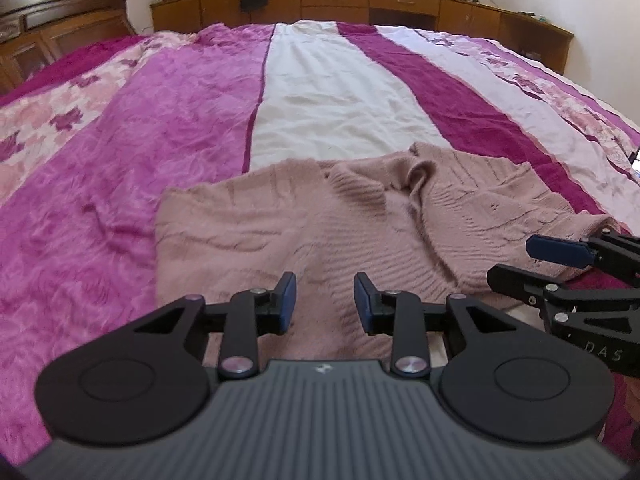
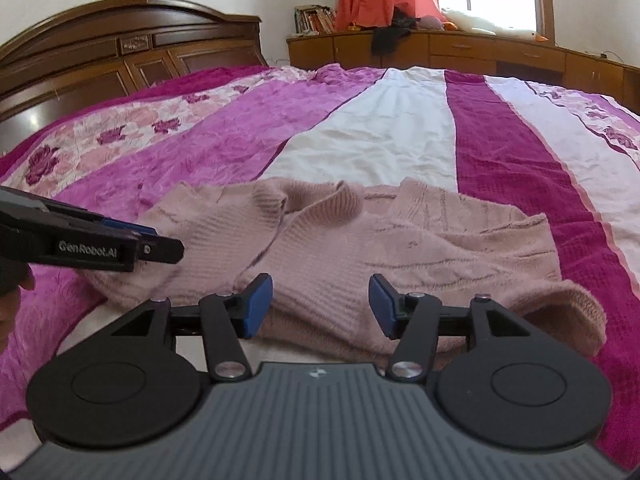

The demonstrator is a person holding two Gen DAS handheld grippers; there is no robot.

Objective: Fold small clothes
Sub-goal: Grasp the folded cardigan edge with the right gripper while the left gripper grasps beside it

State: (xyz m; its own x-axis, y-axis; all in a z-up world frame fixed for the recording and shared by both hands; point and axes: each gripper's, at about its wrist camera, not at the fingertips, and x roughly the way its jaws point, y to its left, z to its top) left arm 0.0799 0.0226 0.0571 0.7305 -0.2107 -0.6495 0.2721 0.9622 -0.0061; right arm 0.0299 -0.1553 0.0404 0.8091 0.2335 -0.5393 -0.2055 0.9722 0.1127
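Bed [image 2: 400,136] fills both views, covered w/ a striped spread [image 1: 120,184]: magenta plush, a cream band down the middle, dark magenta, floral strips at the edges. Spread's a bit wrinkled. Pink knit sweater [image 1: 280,232] lies directly on it at the near end, across the cream and magenta bands, collar toward the far side, rumpled at the middle. Dark wood headboard [image 2: 120,52] at the left.

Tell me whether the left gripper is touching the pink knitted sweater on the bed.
Cannot tell. In the left wrist view the left gripper is open over the pink knitted sweater, but neither view plainly shows contact or a gap.
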